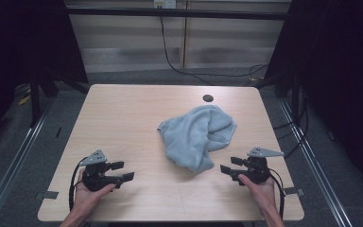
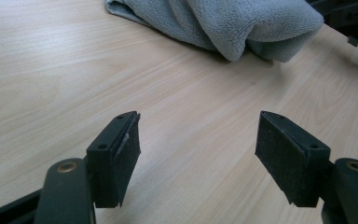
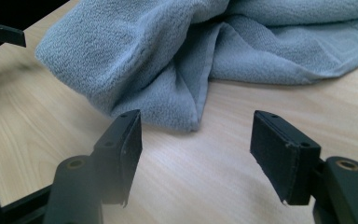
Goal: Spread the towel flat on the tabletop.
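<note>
While both claws sit low by the near edge of the table [image 1: 123, 109], the left gripper [image 1: 123, 171] has its jaws wide with nothing between them — and so does the right gripper [image 1: 231, 165]. Between them, a bit farther back, lies the crumpled grey towel [image 1: 196, 135] — closer to the right one.

The towel [image 1: 197, 136] lies mid-table [image 1: 123, 113]; left gripper [image 1: 122, 171] near-left of it; right gripper [image 1: 230, 165] near-right.
</note>
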A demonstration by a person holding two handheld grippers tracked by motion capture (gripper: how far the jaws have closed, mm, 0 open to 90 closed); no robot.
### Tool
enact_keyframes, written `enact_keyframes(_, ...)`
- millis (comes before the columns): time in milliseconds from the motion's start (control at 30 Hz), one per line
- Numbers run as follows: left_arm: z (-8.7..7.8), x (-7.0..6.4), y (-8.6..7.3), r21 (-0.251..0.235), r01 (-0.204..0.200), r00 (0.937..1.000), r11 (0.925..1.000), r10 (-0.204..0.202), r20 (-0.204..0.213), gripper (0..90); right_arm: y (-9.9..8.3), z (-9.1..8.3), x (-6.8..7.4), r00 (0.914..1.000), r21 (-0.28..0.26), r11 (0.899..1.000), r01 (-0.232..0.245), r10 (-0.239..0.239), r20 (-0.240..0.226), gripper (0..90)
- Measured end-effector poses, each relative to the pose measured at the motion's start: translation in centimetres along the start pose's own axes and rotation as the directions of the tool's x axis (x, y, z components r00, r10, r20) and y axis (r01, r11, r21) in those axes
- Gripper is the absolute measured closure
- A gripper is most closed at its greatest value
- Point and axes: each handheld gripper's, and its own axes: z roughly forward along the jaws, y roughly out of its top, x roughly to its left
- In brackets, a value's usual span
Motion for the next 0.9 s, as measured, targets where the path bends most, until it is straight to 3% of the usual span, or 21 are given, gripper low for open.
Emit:
enact_keyframes(200,0.1,0.2,0.0,0.001,0.003,1.0,1.0,-0.003,-0.008,30.3,1.5,1.6,-1.1,0.9998,0.03,0.999,0.015,-0.016,0.01,37.9)
enact_keyframes(300,0.2,0.3,0.0,0.001,-0.001,0.9997,1.0,0.001,-0.022,32.0,2.8,2.9,-2.1,0.9999,0.046,0.999,-0.01,0.01,-0.008,42.0)
enact_keyframes(400,0.3,0.6,0.1,0.005,-0.002,0.9996,1.0,0.002,-0.029,31.2,4.1,4.5,-2.4,0.9997,0.081,0.996,0.023,-0.024,0.008,42.5)
enact_keyframes(433,0.3,0.6,0.2,-0.002,0.002,0.9997,1.0,-0.002,-0.025,31.2,4.9,5.6,-2.6,0.9985,0.105,0.993,0.049,-0.051,0.02,41.5)
enact_keyframes(600,0.1,0.9,0.1,-0.002,0.0,0.9993,1.0,0.0,-0.038,30.9,6.0,7.6,-3.5,0.9949,0.154,0.985,0.072,-0.082,0.059,35.1)
enact_keyframes(733,0.1,1.0,0.2,-0.008,0.004,0.9992,1.0,-0.004,-0.041,30.9,6.5,8.9,-4.6,0.99,0.193,0.979,0.072,-0.093,0.106,28.2)
enact_keyframes(900,0.1,1.0,0.2,0.0,-0.002,0.9991,1.0,0.002,-0.041,30.8,6.3,10.1,-5.4,0.9828,0.217,0.973,0.075,-0.109,0.149,27.0)
